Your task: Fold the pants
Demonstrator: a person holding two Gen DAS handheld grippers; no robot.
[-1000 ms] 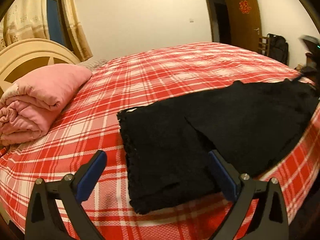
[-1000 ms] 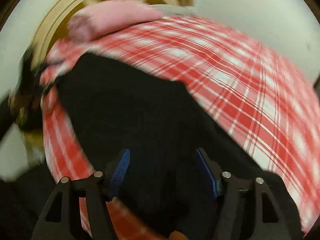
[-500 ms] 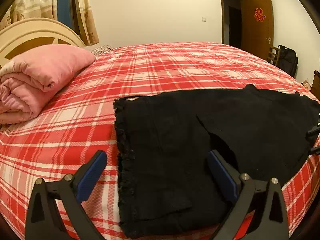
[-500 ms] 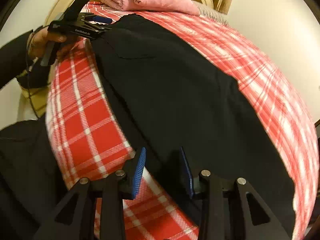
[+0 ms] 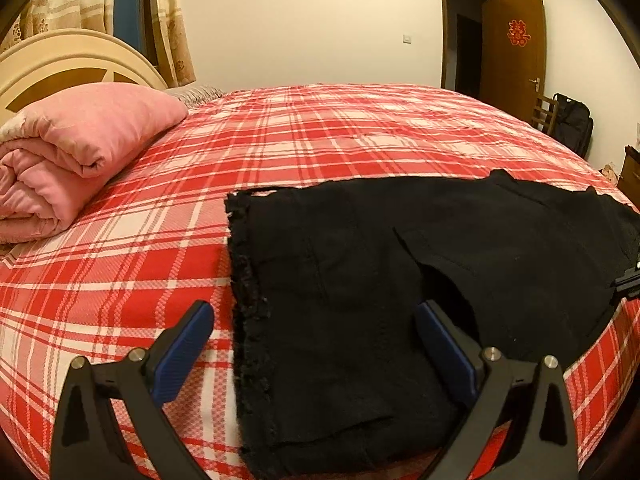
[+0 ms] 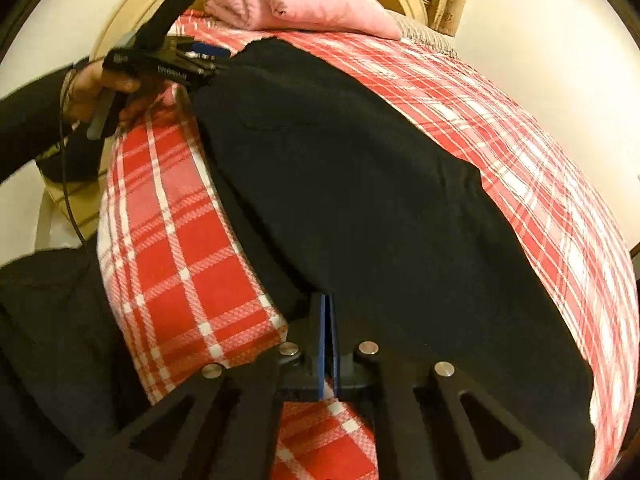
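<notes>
Black pants (image 5: 400, 280) lie flat near the front edge of a bed with a red-and-white plaid cover (image 5: 320, 136). At left, a rolled pink quilt (image 5: 68, 148) rests against the cream headboard (image 5: 60, 56). The left gripper (image 5: 316, 344) hovers over the frayed hem end, fingers wide apart, gripping nothing. At right, the right gripper (image 6: 328, 320) has its blue pads pressed together on the pants' near edge. A brown door (image 5: 516, 52) stands open in the background.
</notes>
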